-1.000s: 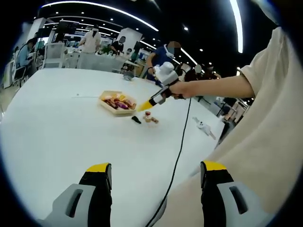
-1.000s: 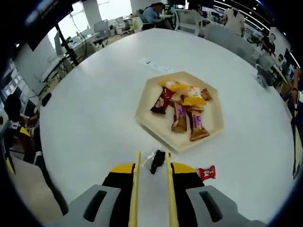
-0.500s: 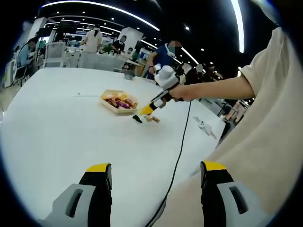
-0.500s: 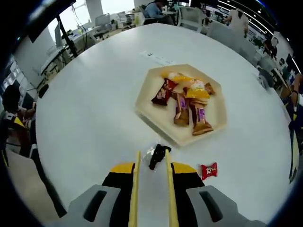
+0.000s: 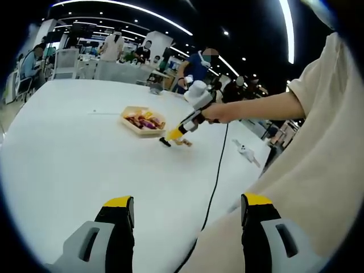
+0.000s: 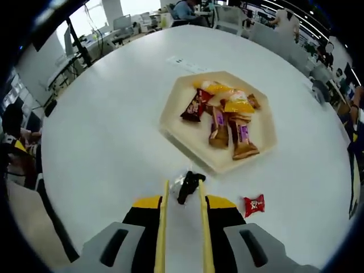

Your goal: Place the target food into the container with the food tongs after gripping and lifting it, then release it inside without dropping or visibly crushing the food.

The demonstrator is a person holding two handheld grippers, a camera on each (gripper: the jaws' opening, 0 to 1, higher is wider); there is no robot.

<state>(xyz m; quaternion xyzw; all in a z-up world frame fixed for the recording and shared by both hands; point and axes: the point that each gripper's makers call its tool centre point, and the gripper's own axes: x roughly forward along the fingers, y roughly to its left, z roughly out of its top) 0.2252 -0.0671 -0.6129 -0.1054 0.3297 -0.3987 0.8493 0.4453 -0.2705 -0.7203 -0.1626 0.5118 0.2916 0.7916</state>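
A small black wrapped snack lies on the white table between the tips of the yellow food tongs. My right gripper is shut on those tongs, whose blades stand a little apart. Just beyond is a beige hexagonal tray holding several wrapped snacks. In the left gripper view a hand holds the right gripper low over the black snack, beside the tray. My left gripper is open near the table's edge, nothing between its jaws.
A red wrapped candy lies right of the tongs, also seen as the red candy. A black cable runs across the table. A small white item lies at the right. People and chairs stand beyond the far edge.
The right gripper has come down and forward, bringing the tong tips from above the tray's edge to the black snack. The left gripper has not moved.
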